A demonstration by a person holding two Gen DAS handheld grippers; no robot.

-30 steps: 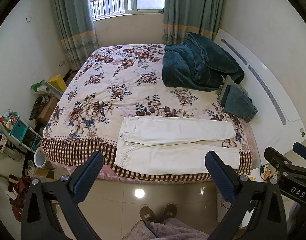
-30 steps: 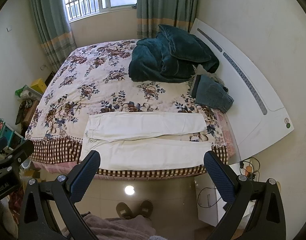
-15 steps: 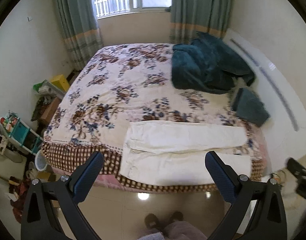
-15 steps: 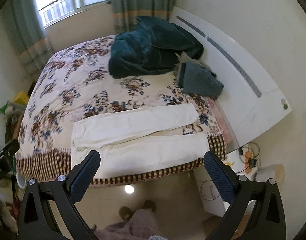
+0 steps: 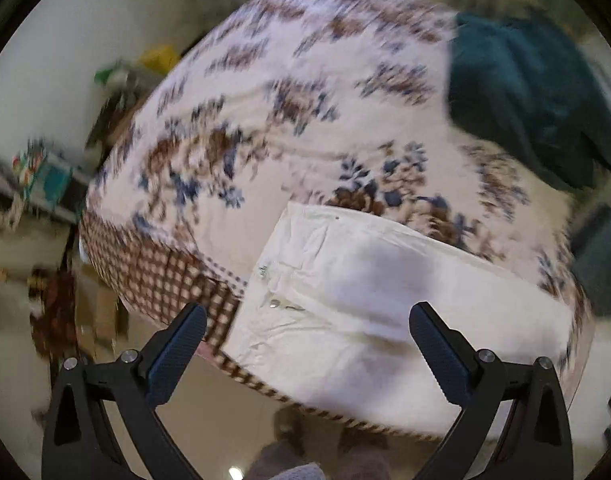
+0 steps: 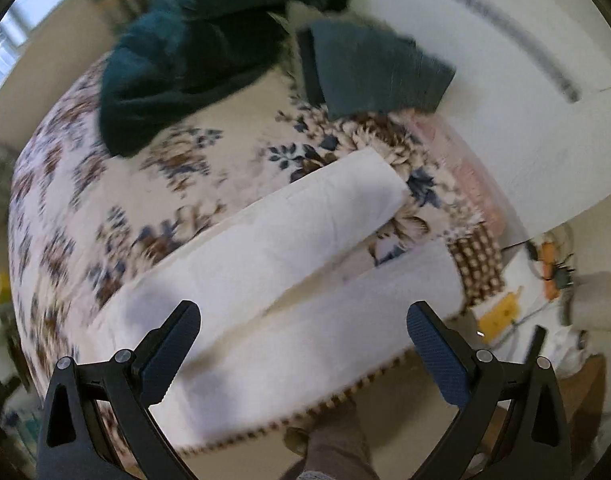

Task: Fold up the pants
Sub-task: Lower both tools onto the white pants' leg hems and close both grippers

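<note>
White pants (image 5: 369, 296) lie flat along the near edge of a floral bedspread (image 5: 289, 120), legs spread apart and running to the right. In the left wrist view the waist end with its button is nearest. My left gripper (image 5: 307, 330) hangs open above that waist end, nothing between its fingers. In the right wrist view the two pant legs (image 6: 289, 248) stretch toward the headboard side. My right gripper (image 6: 303, 330) is open above the nearer leg, apart from the cloth. Both views are blurred by motion.
A dark teal blanket (image 6: 193, 52) is heaped at the far right of the bed beside a folded grey-blue garment (image 6: 369, 68). A white headboard (image 6: 517, 100) runs along the right. Clutter and a yellow box (image 5: 157, 56) stand left of the bed. A person's feet (image 6: 329, 440) are on the floor below.
Both grippers have dropped down and closer to the pants; the left has swung over the waist end, the right over the legs. The jaws stay open. The pants have not moved.
</note>
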